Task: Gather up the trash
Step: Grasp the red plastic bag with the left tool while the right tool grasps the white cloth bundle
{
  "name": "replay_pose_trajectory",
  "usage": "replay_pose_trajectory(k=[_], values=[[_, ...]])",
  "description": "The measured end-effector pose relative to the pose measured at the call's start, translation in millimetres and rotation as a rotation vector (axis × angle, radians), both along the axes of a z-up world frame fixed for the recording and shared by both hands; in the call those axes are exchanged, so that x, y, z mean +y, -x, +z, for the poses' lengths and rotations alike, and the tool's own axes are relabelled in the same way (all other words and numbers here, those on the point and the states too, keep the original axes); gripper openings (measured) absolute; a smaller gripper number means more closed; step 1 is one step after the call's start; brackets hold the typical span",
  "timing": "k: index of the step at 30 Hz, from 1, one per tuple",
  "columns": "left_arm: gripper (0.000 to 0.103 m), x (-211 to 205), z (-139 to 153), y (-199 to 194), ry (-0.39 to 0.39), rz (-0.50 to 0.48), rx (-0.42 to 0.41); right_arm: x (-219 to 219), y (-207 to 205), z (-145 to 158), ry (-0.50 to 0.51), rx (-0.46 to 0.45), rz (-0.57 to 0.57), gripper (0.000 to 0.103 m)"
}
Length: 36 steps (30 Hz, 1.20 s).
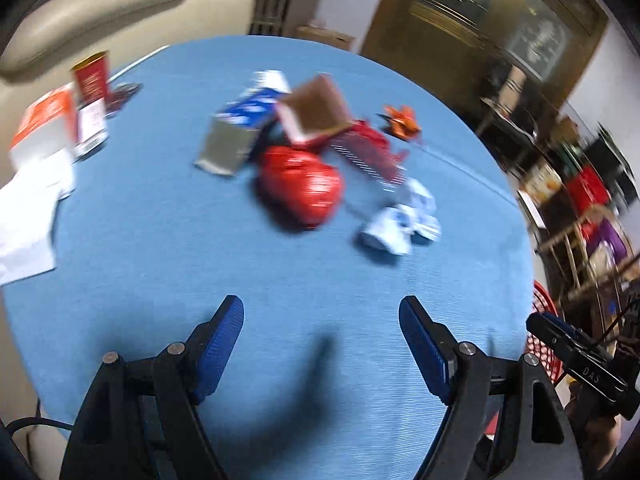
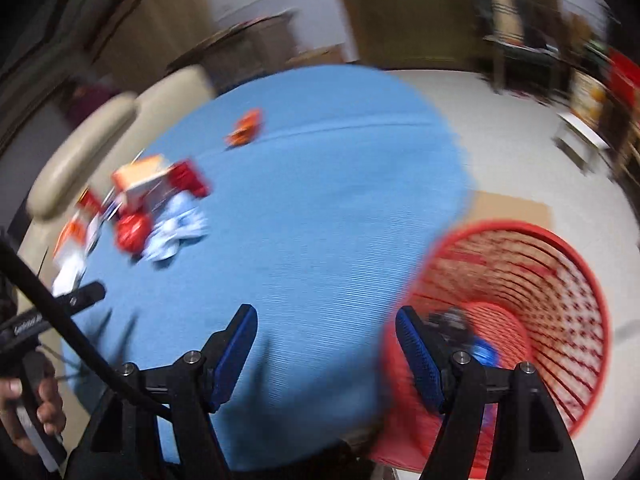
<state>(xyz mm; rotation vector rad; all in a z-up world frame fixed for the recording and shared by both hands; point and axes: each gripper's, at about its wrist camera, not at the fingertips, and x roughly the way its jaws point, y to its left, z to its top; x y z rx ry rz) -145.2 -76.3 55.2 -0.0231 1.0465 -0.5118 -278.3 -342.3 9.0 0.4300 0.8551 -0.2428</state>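
Both views are smeared by motion blur; small details are unreliable.

**Risk, near to far.** Nearest the left gripper (image 1: 321, 344) is only bare blue tablecloth (image 1: 168, 240). A closure made here would grasp nothing, or might pinch and drag the cloth, pulling the pile with it. Ahead of the fingers lies a crumpled white-and-blue wrapper (image 1: 400, 220), slightly toward the right finger, and a shiny red wrapper (image 1: 302, 188) just beyond the gap. These look light and crinkly; likely they would skid away or flick aside if one pad (image 1: 222, 344) arrives first. Behind them a brown-faced carton (image 1: 316, 110), a blue-and-white box (image 1: 236, 136) and a red striped pack (image 1: 368, 148) lean on one another, touching. A careless grasp could topple the stack or lift two items at once. Farther off, an orange scrap (image 1: 400, 120) lies apart from the pile.

For the right gripper (image 2: 326, 346), the red mesh basket (image 2: 560, 320) stands off the table edge, past its right finger. Dark and blue items already lie at the bottom. A drop released too early would probably land on the floor.

**Fingers.** Left: jaws spread wide, nothing between them, pads touching nothing visible. Right: jaws likewise apart and empty, hanging over the table edge beside the basket rim.

**Task items.** Remaining trash sits on the cloth, well ahead of both pairs of fingers.
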Motion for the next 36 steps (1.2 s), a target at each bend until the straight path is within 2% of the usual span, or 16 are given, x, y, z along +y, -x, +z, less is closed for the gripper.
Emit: replay_pose_trajectory(k=[6, 15, 19, 27, 28, 29, 32, 36], values=[[0.080, 32, -12, -13, 0.013, 0.053, 0.023, 58, -68, 9, 0.089, 0.010, 0.218, 0.075], [0.080, 55, -14, -24, 0.066, 0.093, 0.068, 97, -148, 9, 0.177, 0.046, 0.426, 0.075], [0.081, 57, -11, -31, 0.102, 0.099, 0.110, 100, -171, 2, 0.195, 0.074, 0.452, 0.075], [0.081, 40, -5, -44, 0.112, 0.084, 0.120, 100, -190, -14, 0.167, 0.089, 0.469, 0.075], [0.081, 37, -4, -45, 0.111, 0.082, 0.118, 100, -190, -15, 0.158, 0.089, 0.474, 0.071], [0.081, 32, -3, -47, 0.110, 0.081, 0.115, 101, -190, -15, 0.147, 0.086, 0.482, 0.062], [0.081, 21, -2, -55, 0.118, 0.092, 0.107, 101, -183, -14, 0.139, 0.075, 0.491, 0.051], [0.081, 1, -1, -70, 0.128, 0.106, 0.097, 94, -168, -12, 0.104, 0.051, 0.463, 0.049]])
